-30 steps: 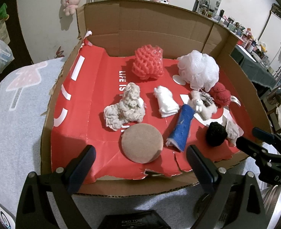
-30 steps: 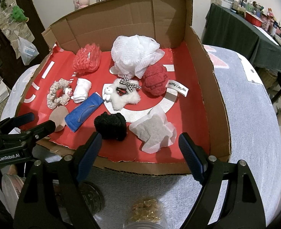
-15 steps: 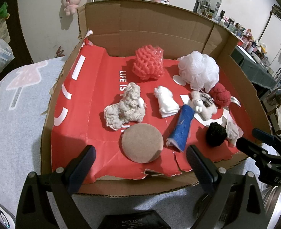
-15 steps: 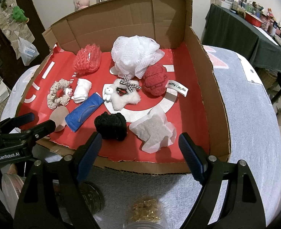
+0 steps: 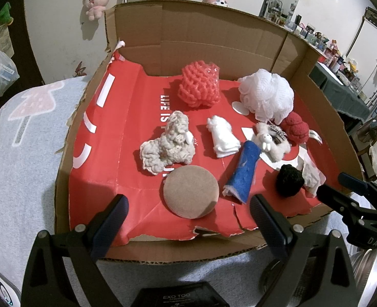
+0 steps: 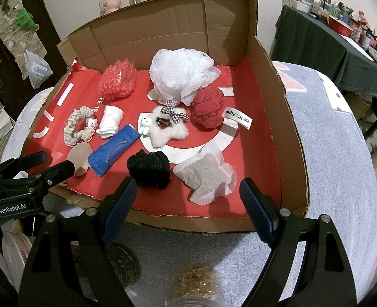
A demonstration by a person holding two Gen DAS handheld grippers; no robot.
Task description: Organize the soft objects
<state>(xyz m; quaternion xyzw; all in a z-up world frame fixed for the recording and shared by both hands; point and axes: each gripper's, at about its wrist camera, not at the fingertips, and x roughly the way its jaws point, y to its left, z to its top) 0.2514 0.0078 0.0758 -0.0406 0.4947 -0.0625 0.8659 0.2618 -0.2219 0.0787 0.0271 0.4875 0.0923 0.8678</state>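
Observation:
An open cardboard box point(image 5: 214, 35) with a red floor point(image 6: 254, 153) holds several soft things. In the left wrist view I see a round tan puff point(image 5: 191, 192), a beige scrunchie point(image 5: 166, 145), a blue roll point(image 5: 243, 174), a white folded cloth point(image 5: 223, 136), a red net sponge point(image 5: 198, 87), a white bath pouf point(image 5: 266, 96). The right wrist view shows a black scrunchie point(image 6: 148, 168), a white sachet point(image 6: 206, 174), a fluffy star clip point(image 6: 166, 128), a red scrunchie point(image 6: 208, 107). My left gripper point(image 5: 188, 209) stands open before the puff. My right gripper point(image 6: 188, 192) is open, empty, at the box's front edge.
The box sits on a grey towel-like cover point(image 6: 341, 133). Jars stand below the grippers: one with gold bits point(image 6: 197, 286), a dark lid point(image 6: 122, 261), a metal tin point(image 5: 372, 266). A dark-clothed table point(image 6: 323, 43) with clutter is at the right. Plush toys hang on the wall.

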